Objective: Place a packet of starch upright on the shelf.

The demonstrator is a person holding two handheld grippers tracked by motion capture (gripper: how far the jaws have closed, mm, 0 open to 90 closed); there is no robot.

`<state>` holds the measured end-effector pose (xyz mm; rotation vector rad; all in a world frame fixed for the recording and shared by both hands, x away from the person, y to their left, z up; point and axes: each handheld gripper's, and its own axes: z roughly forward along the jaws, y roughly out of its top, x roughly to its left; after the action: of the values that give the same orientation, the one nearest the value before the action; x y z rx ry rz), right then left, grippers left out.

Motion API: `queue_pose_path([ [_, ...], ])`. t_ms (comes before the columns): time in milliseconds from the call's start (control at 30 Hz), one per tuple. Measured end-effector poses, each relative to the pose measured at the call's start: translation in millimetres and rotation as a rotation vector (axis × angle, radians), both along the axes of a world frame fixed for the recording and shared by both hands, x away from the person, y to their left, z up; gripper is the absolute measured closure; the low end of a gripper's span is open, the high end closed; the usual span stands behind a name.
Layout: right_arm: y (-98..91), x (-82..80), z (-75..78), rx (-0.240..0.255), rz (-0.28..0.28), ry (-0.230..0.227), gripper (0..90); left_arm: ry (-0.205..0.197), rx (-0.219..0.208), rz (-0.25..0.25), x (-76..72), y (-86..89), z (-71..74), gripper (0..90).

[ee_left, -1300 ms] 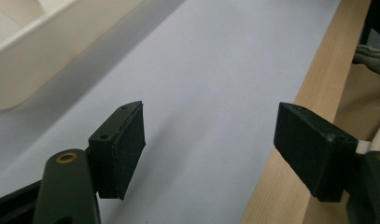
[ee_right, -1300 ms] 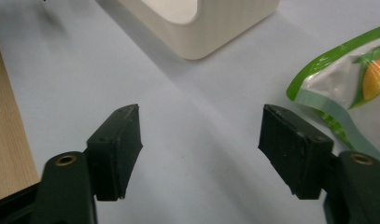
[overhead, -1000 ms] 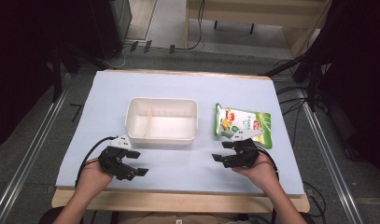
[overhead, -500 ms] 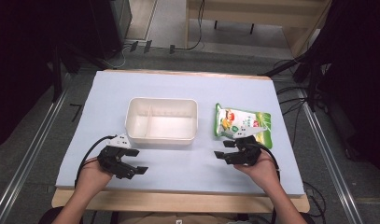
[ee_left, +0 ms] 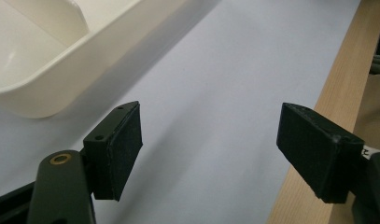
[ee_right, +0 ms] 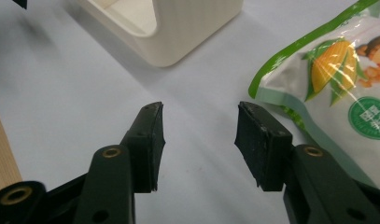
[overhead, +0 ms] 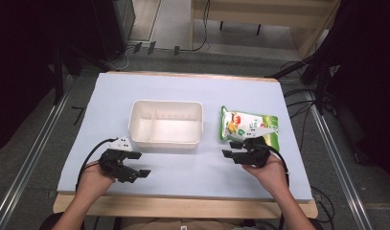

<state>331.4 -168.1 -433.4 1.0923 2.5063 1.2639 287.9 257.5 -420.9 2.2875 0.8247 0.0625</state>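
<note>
the setting reads as a lab or data-recording test station, not a home. a wooden table [overhead: 183, 207] carries a pale blue mat [overhead: 183, 91] as a staged work surface. metal floor rails [overhead: 29, 158] run along both sides of it. loose black cables [overhead: 303, 96] trail across the grey floor, with plug blocks [overhead: 144, 47] behind the table. dark equipment stands [overhead: 106, 24] at the rear left, a bare wooden bench frame [overhead: 259, 14] at the rear right.
</note>
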Motion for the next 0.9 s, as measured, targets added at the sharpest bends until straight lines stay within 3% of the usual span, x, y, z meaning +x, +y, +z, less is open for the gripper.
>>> queue_pose_path([
  [267, -6.7, 11.0, 7.6, 0.011, -0.044, -0.002, 61.3, -0.015, 0.002, -0.013, -1.1, -1.6, 0.6, 23.0],
  [333, -9.9, 20.1, 9.9, 0.008, -0.073, 0.003, 64.9, -0.012, 0.004, -0.017, -0.8, -1.4, 0.5, 22.9],
  [400, -12.7, 34.3, 12.1, 0.023, -0.103, 0.026, 71.3, -0.007, 0.003, -0.019, -1.1, -0.1, 0.2, 22.8],
  [533, -11.9, 50.2, 15.9, -0.001, -0.124, 0.049, 81.4, -0.006, -0.008, -0.008, -0.3, 2.2, -0.6, 22.7],
  [633, -10.3, 74.5, 18.6, -0.010, -0.160, 0.076, 89.4, -0.008, -0.017, -0.003, -0.8, 4.7, 0.1, 22.7],
  [667, -10.3, 74.5, 18.6, -0.010, -0.160, 0.076, 89.4, -0.008, -0.017, -0.003, -0.8, 4.7, 0.1, 22.7],
  [700, -8.7, 89.6, 17.8, -0.015, -0.179, 0.089, 90.0, -0.011, -0.019, -0.002, -0.9, 4.9, 0.4, 22.7],
  [767, -8.1, 93.1, 17.6, -0.018, -0.188, 0.089, 90.0, -0.012, -0.021, -0.003, -0.8, 4.7, 0.6, 22.7],
  [900, -1.5, 128.0, 16.2, -0.054, -0.231, 0.086, 90.0, -0.012, -0.015, -0.009, -1.1, 3.2, 0.2, 22.7],
])
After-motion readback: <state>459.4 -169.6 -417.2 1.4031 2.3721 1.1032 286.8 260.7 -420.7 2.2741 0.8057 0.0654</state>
